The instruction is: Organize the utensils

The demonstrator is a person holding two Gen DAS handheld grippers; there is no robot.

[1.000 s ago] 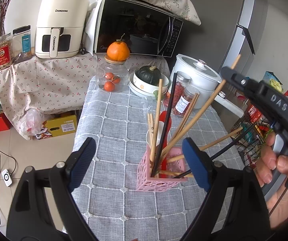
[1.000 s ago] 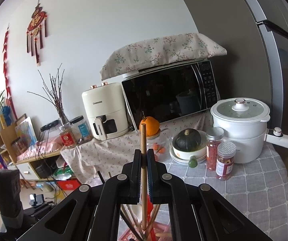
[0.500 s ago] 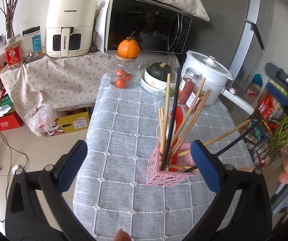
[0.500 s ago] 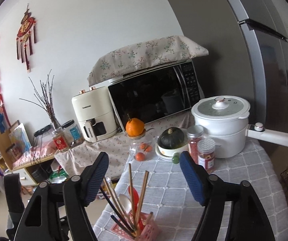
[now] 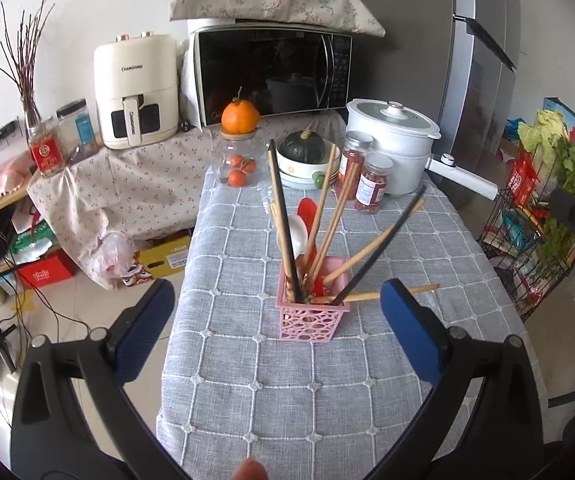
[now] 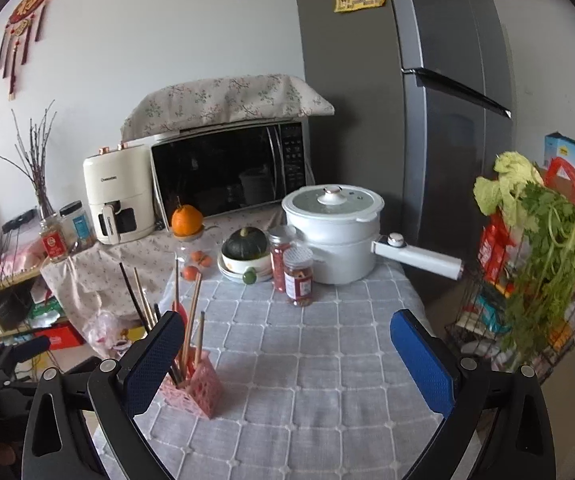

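The pink basket (image 5: 312, 309) stands on the gray counter (image 5: 247, 380), full of utensils. Wooden chopsticks (image 5: 329, 216), a black chopstick (image 5: 283, 220), a red spoon (image 5: 309, 216) and a white spoon (image 5: 293, 234) all poke up out of it. Most of the sticks lean toward 12 and 1 o'clock. Two of them tip low toward 2 o'clock.

The left claw (image 5: 277, 332) is wide open and holds nothing. In its view the basket sits right between its two blue fingers (image 5: 411, 336), a little ahead at 12 o'clock.

The right claw (image 6: 287, 356) is opening wide, and nothing is between its fingers. In its view the basket (image 6: 197, 384) is off at 9 o'clock, half hidden behind the left-side finger.

So the left claw looks like the nearer one, and it is lined up best. No loose utensils show on the counter. It seems the tidying is almost done or done. If one more stick needs fixing, it is likely the low one pointing to 2 o'clock.
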